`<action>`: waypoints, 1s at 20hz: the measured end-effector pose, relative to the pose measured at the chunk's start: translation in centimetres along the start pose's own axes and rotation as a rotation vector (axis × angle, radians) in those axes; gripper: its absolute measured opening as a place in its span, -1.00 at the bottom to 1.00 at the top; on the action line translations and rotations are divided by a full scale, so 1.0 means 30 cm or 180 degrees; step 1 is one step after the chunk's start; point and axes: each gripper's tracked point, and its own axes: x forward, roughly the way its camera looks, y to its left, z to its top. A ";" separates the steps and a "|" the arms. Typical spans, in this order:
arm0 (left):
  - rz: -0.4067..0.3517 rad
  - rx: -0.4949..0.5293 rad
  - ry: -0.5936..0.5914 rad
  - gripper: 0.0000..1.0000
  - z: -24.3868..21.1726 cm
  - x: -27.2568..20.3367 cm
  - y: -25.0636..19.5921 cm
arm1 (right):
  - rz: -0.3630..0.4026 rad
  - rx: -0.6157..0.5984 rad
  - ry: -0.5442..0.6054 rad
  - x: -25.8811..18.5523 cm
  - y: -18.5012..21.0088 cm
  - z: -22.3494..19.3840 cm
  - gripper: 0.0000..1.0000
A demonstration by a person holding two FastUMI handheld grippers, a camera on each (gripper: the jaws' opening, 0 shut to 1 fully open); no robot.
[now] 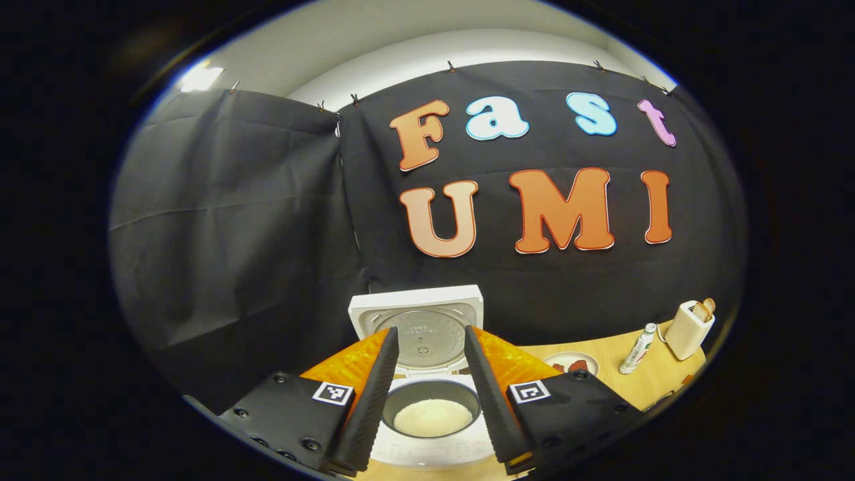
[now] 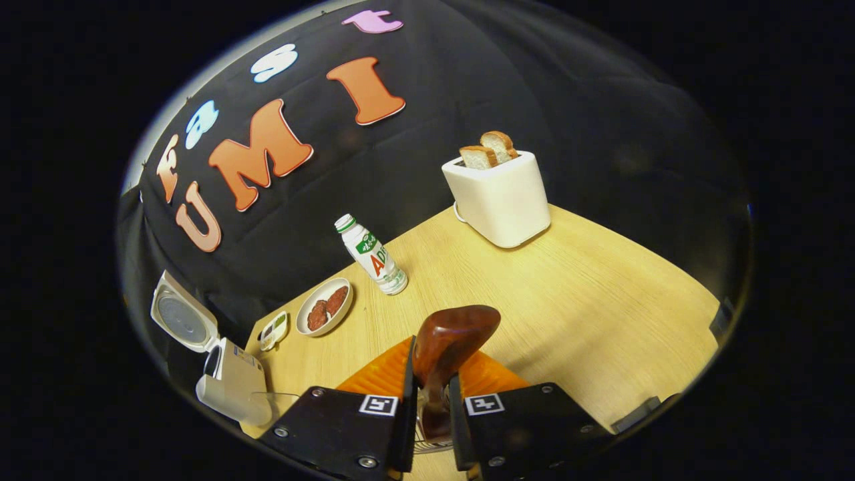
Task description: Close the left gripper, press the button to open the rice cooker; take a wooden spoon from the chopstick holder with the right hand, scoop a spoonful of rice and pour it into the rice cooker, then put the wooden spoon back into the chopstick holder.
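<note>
Gripping the wooden spoon point(image 2: 449, 347): right gripper point(image 2: 431, 407) clenched on its handle, bowl up.
Left gripper point(image 1: 431, 401) spread wide, hovering over the open rice cooker point(image 1: 427, 374), white rice inside; beyond, plate point(image 2: 325, 307), bottle point(image 2: 371, 255), toaster point(image 2: 497, 197) on table point(image 2: 601, 300).

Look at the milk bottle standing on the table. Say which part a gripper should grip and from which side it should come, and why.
Grip the milk bottle around its round body, coming in level from the open table side. It stands upright, its straight sides suit two fingers, and the plate sits close on its other side, so I would avoid that approach.
</note>
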 end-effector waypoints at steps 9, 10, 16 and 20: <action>-0.0098 -0.0096 0.0014 0.34 -0.043 0.025 0.017 | -0.0058 -0.0174 -0.0229 -0.112 0.075 0.058 -0.64; -0.0109 -0.0113 0.0021 0.41 -0.047 0.033 0.023 | -0.0077 -0.0217 -0.0269 -0.125 0.082 0.069 -0.74; -0.0098 -0.0209 0.0054 0.41 -0.094 0.068 0.081 | -0.0175 -0.0320 -0.0417 -0.190 0.109 0.092 -0.65; -0.0149 -0.0336 0.0085 0.41 -0.127 0.077 0.099 | -0.0089 -0.0253 -0.0575 -0.261 0.188 0.152 -0.64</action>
